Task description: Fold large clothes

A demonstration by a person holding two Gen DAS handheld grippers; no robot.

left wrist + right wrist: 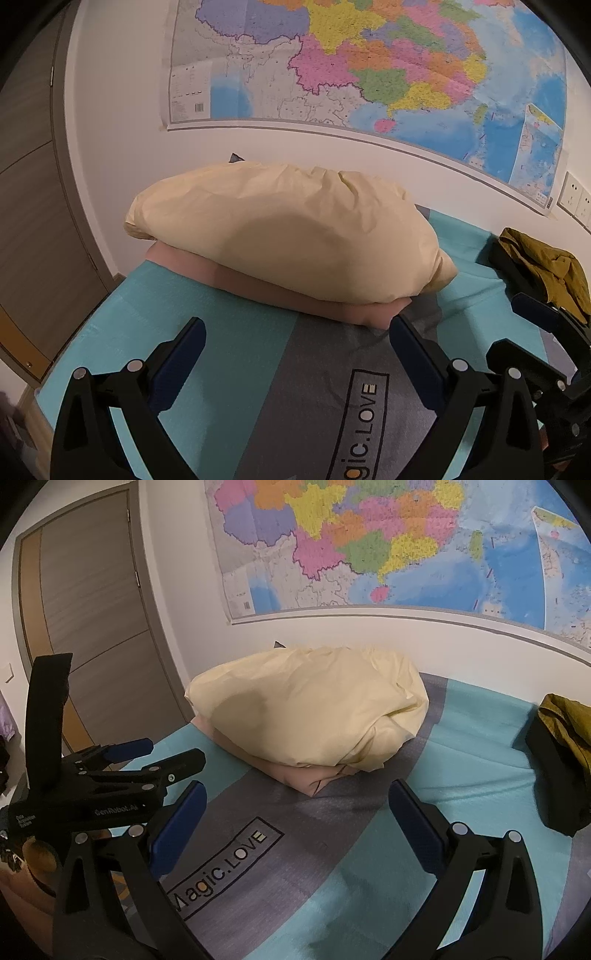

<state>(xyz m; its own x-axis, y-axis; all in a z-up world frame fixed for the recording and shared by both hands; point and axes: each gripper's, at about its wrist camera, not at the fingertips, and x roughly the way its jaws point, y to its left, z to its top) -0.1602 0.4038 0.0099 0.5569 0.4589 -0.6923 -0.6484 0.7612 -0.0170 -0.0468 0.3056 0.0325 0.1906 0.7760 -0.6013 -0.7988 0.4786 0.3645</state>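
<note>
Left gripper (297, 332) and right gripper (297, 795): jaws spread apart, empty, level above the bedsheet (461, 775). Folded cream jacket (288, 236) sits frame centre atop a folded pink garment (258, 288); olive garment (550, 266) lies right.

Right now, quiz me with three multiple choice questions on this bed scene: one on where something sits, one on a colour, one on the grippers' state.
1. The cream garment lies: A on a folded pink one; B on the floor; C in a gripper.
2. The crumpled garment at the right is: A red; B olive; C white.
3. The left gripper and right gripper are: A both shut; B both open; C one shut.

A: the pink garment shows beneath it. B: its fabric is olive. B: both pairs of fingers stand apart, holding nothing.
</note>
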